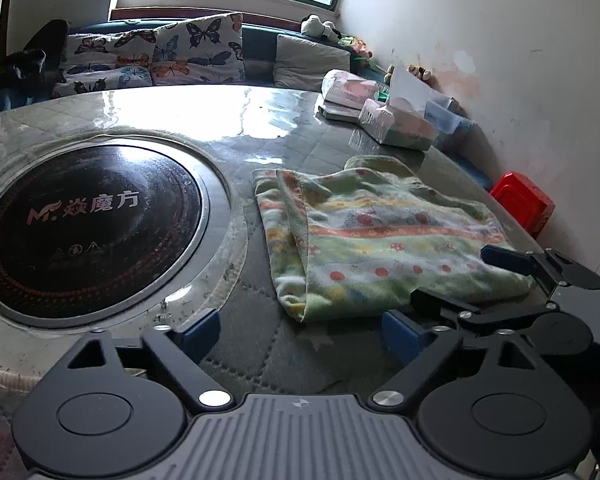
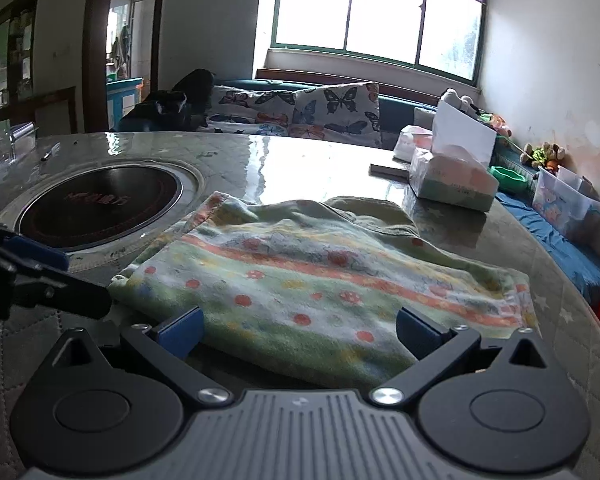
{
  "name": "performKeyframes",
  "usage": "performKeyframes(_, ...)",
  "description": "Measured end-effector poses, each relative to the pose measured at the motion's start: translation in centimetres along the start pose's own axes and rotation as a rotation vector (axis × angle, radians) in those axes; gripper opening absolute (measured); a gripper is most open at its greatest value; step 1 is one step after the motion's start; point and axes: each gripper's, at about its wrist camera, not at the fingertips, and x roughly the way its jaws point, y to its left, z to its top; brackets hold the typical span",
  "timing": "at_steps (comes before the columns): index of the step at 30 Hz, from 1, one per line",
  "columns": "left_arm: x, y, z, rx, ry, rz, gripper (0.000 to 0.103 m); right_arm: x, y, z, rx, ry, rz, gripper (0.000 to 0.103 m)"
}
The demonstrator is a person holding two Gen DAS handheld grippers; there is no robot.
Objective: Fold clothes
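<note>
A green patterned garment (image 1: 380, 240) with orange dots and stripes lies folded flat on the round table; it also shows in the right wrist view (image 2: 320, 280). My left gripper (image 1: 300, 332) is open, low over the table just in front of the garment's near-left corner. My right gripper (image 2: 300, 332) is open, its jaws straddling the garment's near edge without closing on it. The right gripper also shows in the left wrist view (image 1: 452, 284) at the garment's near-right corner. The left gripper shows in the right wrist view (image 2: 52, 276) at the left.
A round black induction cooktop (image 1: 88, 224) is set in the table left of the garment. Tissue boxes (image 1: 400, 124) and packets stand at the far right. A red stool (image 1: 524, 204) is beside the wall. A sofa with butterfly cushions (image 1: 196, 52) lies behind.
</note>
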Motion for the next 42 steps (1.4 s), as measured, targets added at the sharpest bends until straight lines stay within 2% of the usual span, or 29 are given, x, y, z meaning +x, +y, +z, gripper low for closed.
performKeyframes(4, -0.2, -0.2, -0.2, 0.008, 0.001, 0.016, 0.103, -0.4, -0.3, -0.2, 0.026, 0.006, -0.02, 0.103)
performKeyframes(15, -0.7, -0.4, -0.9, 0.02, 0.021, 0.044, 0.103, -1.1, -1.0, -1.6, 0.092, 0.042, -0.077, 0.103)
performKeyframes(32, -0.9, -1.3, -1.6, 0.046, 0.031, 0.066, 0.103, -1.7, -1.3, -2.8, 0.165, 0.08, -0.108, 0.103)
performKeyframes(42, -1.0, -2.0, -2.2, 0.057, 0.038, 0.062, 0.103, -2.5, -1.6, -3.2, 0.219, 0.076, -0.093, 0.103)
